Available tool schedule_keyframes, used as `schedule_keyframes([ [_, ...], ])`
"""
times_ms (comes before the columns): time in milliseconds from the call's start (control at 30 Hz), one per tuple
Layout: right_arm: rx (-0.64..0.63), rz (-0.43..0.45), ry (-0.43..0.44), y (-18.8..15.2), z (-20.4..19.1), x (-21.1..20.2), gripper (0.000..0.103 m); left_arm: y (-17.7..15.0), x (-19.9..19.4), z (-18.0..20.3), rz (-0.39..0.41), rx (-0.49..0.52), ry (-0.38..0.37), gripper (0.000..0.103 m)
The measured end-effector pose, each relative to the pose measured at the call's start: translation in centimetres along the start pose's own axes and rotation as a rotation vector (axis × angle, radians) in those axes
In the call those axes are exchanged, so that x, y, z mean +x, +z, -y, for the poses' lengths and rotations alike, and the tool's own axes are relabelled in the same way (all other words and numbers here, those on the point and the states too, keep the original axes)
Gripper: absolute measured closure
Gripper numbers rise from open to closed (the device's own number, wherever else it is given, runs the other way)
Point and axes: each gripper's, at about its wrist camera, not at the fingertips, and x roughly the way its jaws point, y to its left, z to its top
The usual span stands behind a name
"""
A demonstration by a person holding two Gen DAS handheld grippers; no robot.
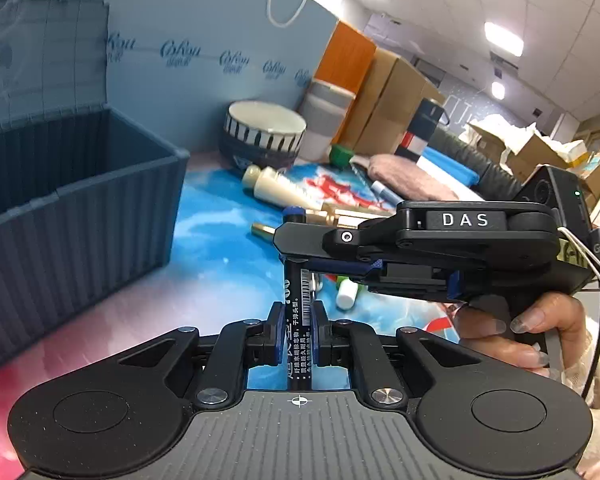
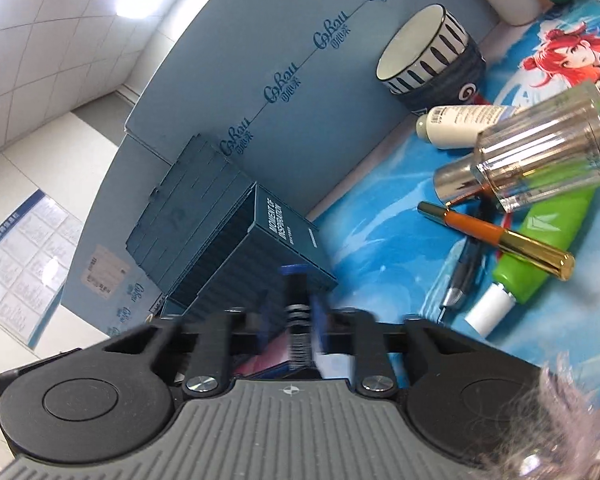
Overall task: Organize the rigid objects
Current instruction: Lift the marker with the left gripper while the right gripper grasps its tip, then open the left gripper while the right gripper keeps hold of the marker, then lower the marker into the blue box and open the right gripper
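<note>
A black marker pen with a blue cap (image 1: 298, 312) stands upright between the pads of my left gripper (image 1: 298, 322), which is shut on its lower barrel. My right gripper (image 1: 290, 240) comes in from the right and is shut on the same pen near its blue cap. In the right wrist view the pen (image 2: 297, 320) sits blurred between that gripper's (image 2: 294, 326) closed fingers. The open dark blue storage box (image 1: 80, 200) stands to the left; it also shows in the right wrist view (image 2: 260, 248).
On the blue anime mat (image 1: 220, 248) lie a cream bottle (image 1: 276, 188), gold pens (image 1: 340, 216), and a small white cap (image 1: 347, 294). A striped bowl (image 1: 266, 132), grey cup and cardboard boxes stand behind. The right wrist view shows a clear ribbed bottle (image 2: 540, 152), an orange-gold pen (image 2: 496, 240), a green tube (image 2: 540, 248).
</note>
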Motion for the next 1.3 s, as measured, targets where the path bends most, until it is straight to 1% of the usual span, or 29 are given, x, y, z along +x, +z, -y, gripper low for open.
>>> schedule_keyframes([
  [67, -0.016, 0.012, 0.012, 0.3, -0.8, -0.1, 0.089, 0.6, -0.9, -0.1, 0.028, 0.008, -0.008, 0.092],
  [200, -0.101, 0.069, 0.027, 1.1, -3.7, -0.2, 0.089, 2.1, -3.2, -0.3, 0.109, 0.032, -0.013, 0.092],
  [267, -0.15, 0.1, 0.036, 1.7, -5.6, -0.1, 0.09, 2.7, -4.5, -1.2, 0.171, 0.004, -0.038, 0.092],
  [333, -0.212, 0.133, 0.04, 2.0, -7.7, 0.3, 0.09, 3.0, -5.7, -2.5, 0.229, -0.054, -0.068, 0.091],
  [367, -0.245, 0.141, 0.039, 2.1, -8.8, 0.6, 0.09, 3.0, -6.3, -3.0, 0.253, -0.074, -0.069, 0.091],
  [467, -0.31, 0.158, 0.047, 1.9, -11.5, 2.1, 0.09, 3.0, -8.4, -4.0, 0.317, -0.097, -0.044, 0.091],
  [633, -0.366, 0.178, 0.088, 2.0, -15.4, 5.1, 0.09, 3.2, -11.6, -6.6, 0.414, -0.168, -0.017, 0.09],
  [700, -0.378, 0.184, 0.093, 2.1, -16.7, 6.5, 0.09, 3.2, -12.6, -7.9, 0.437, -0.206, -0.004, 0.088],
  [767, -0.403, 0.202, 0.085, 1.8, -17.9, 7.8, 0.09, 3.3, -13.1, -8.9, 0.439, -0.241, 0.018, 0.087],
  [800, -0.423, 0.227, 0.065, 1.6, -18.4, 8.4, 0.09, 3.3, -13.3, -9.2, 0.433, -0.252, 0.045, 0.085],
  [867, -0.461, 0.288, 0.011, 1.1, -19.1, 9.4, 0.09, 3.4, -14.0, -9.6, 0.428, -0.251, 0.145, 0.08],
  [933, -0.477, 0.332, -0.033, 0.9, -19.1, 10.3, 0.09, 3.4, -14.6, -10.1, 0.438, -0.268, 0.219, 0.073],
  [1000, -0.464, 0.36, -0.072, 0.9, -18.7, 11.2, 0.09, 3.3, -15.2, -10.8, 0.462, -0.303, 0.243, 0.059],
  [1067, -0.453, 0.394, -0.105, 0.7, -17.8, 12.0, 0.09, 3.2, -15.9, -11.3, 0.484, -0.339, 0.263, 0.05],
  [1133, -0.443, 0.406, -0.128, 0.1, -17.1, 13.3, 0.09, 3.2, -16.2, -11.5, 0.498, -0.358, 0.271, 0.048],
  [1200, -0.425, 0.385, -0.145, -0.6, -16.4, 14.5, 0.09, 3.2, -16.4, -11.6, 0.507, -0.372, 0.275, 0.044],
  [1233, -0.407, 0.372, -0.147, -0.9, -16.0, 14.9, 0.09, 3.1, -16.5, -11.7, 0.512, -0.373, 0.279, 0.044],
  [1300, -0.38, 0.343, -0.145, -1.7, -15.5, 15.9, 0.09, 2.9, -16.9, -11.6, 0.517, -0.379, 0.287, 0.039],
])
